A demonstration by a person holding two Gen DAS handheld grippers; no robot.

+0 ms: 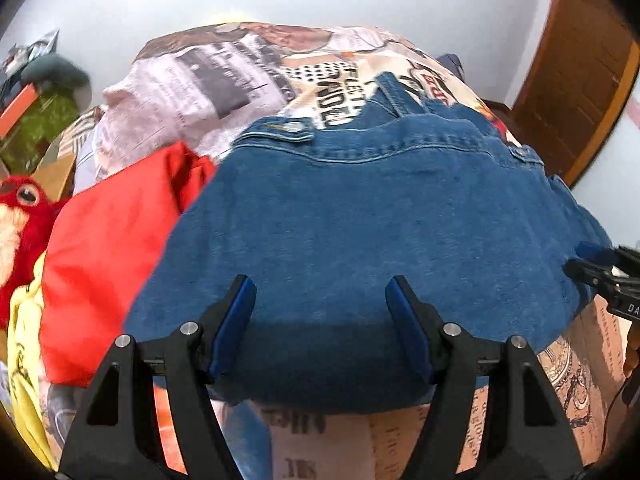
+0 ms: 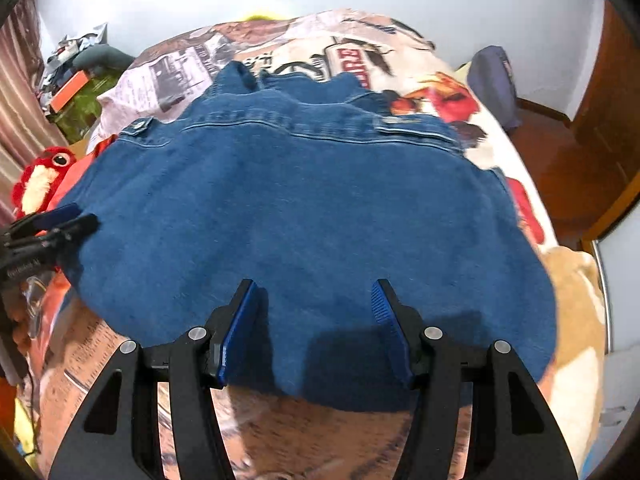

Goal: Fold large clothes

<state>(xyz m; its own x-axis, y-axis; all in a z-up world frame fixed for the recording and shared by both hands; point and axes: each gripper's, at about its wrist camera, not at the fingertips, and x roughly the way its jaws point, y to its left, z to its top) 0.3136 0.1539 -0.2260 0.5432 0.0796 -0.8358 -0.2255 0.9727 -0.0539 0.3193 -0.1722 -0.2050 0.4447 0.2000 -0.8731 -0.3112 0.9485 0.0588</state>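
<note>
Lying spread across the bed (image 2: 500,152), the denim jacket (image 2: 304,208) covers most of the printed bedspread, its waistband with the button tabs toward the far side and its near edge hanging just in front of both tools. From these views the garment looks laid out flat, or folded at most once; I cannot tell which, since no sleeves show and the near edge is a smooth rounded line. Either way, the narrowing folds and the final fold-over seem to be left to do.

On the left gripper (image 1: 322,296) the jaws stand apart, with only the jacket's near edge showing between them and no cloth pinched. On the right gripper (image 2: 314,300) the jaws are likewise apart and hold nothing, poised over the same near edge further to the right. Each tool shows at the margin of the other's view, so they sit side by side along that edge, well placed for a two-point pinch.

A red garment (image 1: 112,240) lies bunched just left of the jacket, with a yellow garment (image 1: 24,328) and a red plush toy (image 1: 20,208) beyond it; these appear unfolded, so more work likely remains.
</note>
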